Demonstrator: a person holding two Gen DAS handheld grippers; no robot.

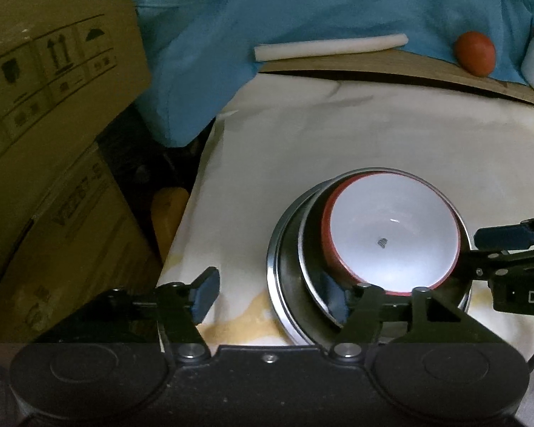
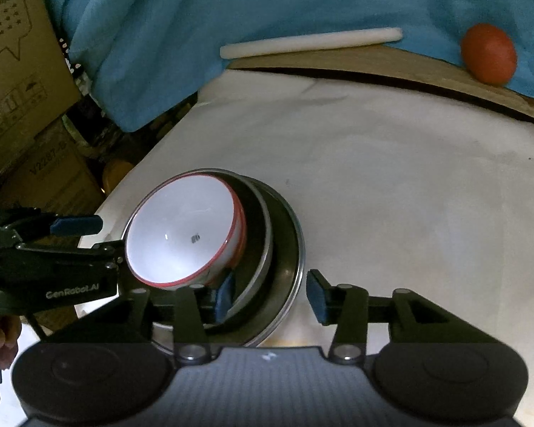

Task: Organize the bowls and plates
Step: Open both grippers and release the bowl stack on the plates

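Sitting on a white sheet [image 1: 338,135]: steel plate [image 1: 284,277], steel bowl [image 1: 311,249] nested in it, red-rimmed white bowl [image 1: 391,235] inside that, mouth up but tipped toward 9 o'clock in the right wrist view. Round things, no long axis. Cardboard boxes [image 1: 46,106] at 9 o'clock, blue cloth [image 1: 302,3] at 12, white foam stick [image 1: 331,47] lying 9-to-3 along the cloth edge, orange ball [image 1: 475,53] at 2. Left gripper [image 1: 270,293] released, jaws apart straddling the plate's left rim, one pad inside the stack, nothing pinched. Right gripper [image 2: 270,293] also released, straddling the right rim, pads off the metal. Each claw crowds the other's view.
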